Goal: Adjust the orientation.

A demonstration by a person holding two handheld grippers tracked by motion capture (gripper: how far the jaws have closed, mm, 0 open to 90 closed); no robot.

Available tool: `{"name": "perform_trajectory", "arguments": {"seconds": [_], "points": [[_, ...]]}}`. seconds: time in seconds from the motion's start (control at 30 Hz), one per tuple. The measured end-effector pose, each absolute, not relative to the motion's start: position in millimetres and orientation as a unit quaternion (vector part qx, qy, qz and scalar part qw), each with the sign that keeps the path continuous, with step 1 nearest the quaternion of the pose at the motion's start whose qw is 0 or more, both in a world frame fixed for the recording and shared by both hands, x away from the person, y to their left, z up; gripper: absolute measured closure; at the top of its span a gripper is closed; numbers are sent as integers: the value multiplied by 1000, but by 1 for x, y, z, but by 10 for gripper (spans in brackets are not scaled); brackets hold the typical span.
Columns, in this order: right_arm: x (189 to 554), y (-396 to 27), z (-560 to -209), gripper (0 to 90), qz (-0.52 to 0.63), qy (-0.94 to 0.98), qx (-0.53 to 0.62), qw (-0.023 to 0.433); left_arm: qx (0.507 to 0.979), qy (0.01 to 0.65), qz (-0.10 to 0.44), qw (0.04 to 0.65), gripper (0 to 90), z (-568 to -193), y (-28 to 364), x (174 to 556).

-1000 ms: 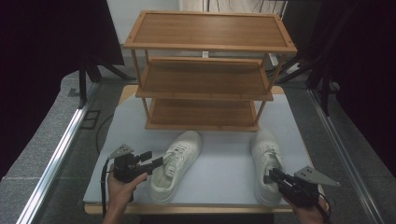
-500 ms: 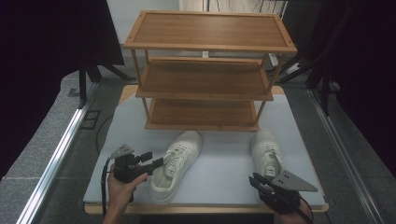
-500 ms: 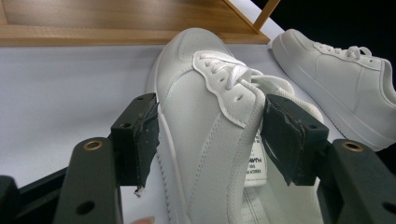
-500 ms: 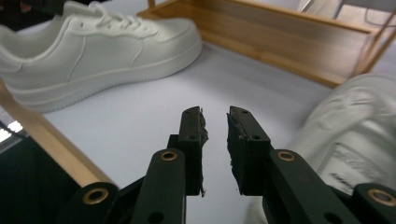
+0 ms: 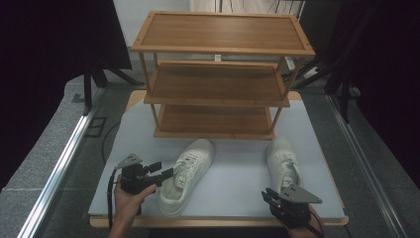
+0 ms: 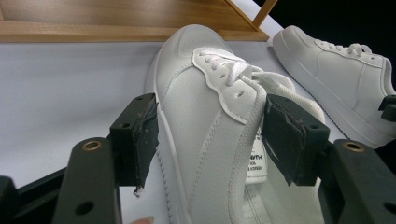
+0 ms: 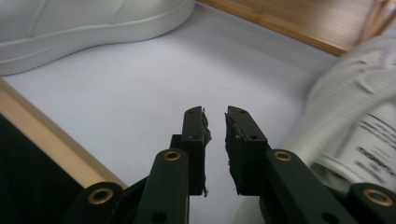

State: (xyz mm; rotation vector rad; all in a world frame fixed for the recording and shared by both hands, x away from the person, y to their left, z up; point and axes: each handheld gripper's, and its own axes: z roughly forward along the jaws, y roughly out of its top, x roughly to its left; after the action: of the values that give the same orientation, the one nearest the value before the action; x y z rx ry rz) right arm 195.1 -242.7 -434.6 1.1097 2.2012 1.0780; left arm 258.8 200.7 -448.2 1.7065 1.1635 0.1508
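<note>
Two white sneakers lie on the grey table in front of a wooden rack. The left sneaker (image 5: 188,171) points toward the rack; my left gripper (image 5: 167,173) is at its side. In the left gripper view, that gripper (image 6: 212,140) is open wide, its jaws straddling the sneaker's (image 6: 205,107) side wall and collar, one outside and one by the tongue label. The right sneaker (image 5: 284,163) lies to the right. My right gripper (image 5: 268,194) is near the front edge, left of that sneaker's heel. Its jaws (image 7: 215,121) are almost together with nothing between them.
A three-tier wooden shoe rack (image 5: 218,84) stands at the back of the table (image 5: 237,186). The table's wooden front edge (image 7: 56,140) is close to the right gripper. Floor rails and dark stands flank the table.
The right gripper has drawn back from the right sneaker's heel, moving left toward the front edge. The left gripper and both sneakers stay put.
</note>
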Motion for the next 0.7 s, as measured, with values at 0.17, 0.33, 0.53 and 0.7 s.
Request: {"name": "perform_trajectory", "arguments": {"seconds": [0.17,0.33,0.53,0.7], "points": [[193,-258,-434,813,407,791,408,206,708,483,60,511,363,-449,202,259],[192,-265,-434,839,407,790,410,204,709,483,60,511,363,-449,202,259],[195,-283,-434,860,408,782,424,207,709,483,59,511,363,-449,202,259],[198,-298,-433,858,414,769,440,208,708,483,57,512,362,-449,202,259]]}}
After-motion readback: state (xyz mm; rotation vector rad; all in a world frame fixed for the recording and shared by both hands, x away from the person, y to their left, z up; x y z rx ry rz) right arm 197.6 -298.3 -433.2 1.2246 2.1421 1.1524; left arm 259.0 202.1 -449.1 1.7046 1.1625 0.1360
